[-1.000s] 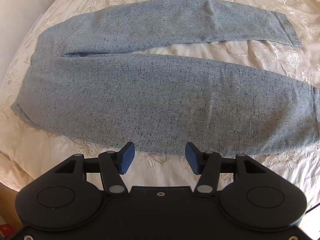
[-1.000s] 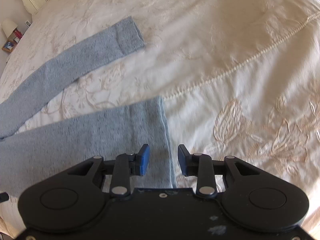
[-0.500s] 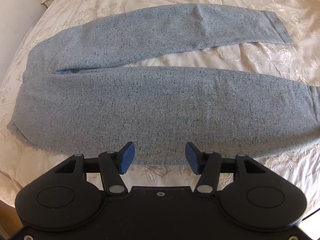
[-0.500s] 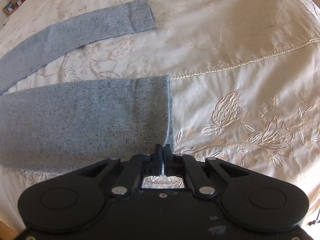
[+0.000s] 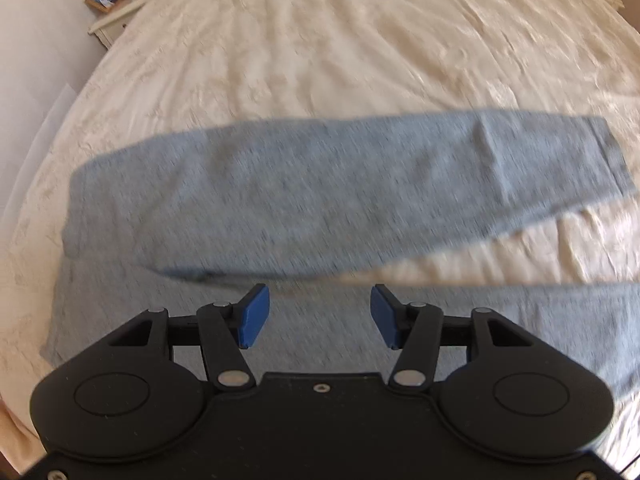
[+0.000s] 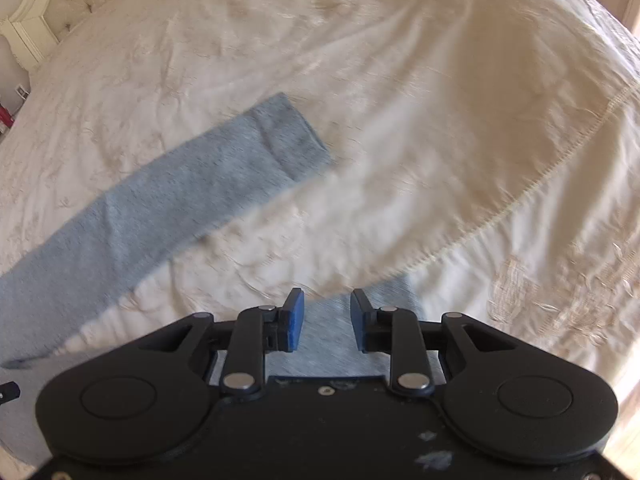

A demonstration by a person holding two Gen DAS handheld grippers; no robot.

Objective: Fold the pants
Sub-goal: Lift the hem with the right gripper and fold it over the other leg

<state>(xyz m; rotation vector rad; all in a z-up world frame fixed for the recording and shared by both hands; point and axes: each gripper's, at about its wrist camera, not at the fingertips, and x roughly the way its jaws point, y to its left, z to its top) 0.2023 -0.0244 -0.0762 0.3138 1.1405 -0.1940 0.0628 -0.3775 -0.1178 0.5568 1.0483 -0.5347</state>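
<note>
Left wrist view: my left tool [image 5: 318,316] hung wide open and empty over the grey pants [image 5: 280,204], which lay spread on the cream bedspread [image 5: 360,48]. Where it had sat at the near edge of the near leg a moment before, it was now over that leg, the far leg stretched across just ahead.

Right wrist view: my right tool [image 6: 326,324] had clamped shut at the near leg's cuff [image 6: 384,300] half a second earlier; its jaws had just been opening again and stood partly apart, cuff fabric showing between and below them, the pads not pressing it. The far leg's cuff [image 6: 288,140] lay well ahead. I judged the grip lost, the first fold not begun.
</note>
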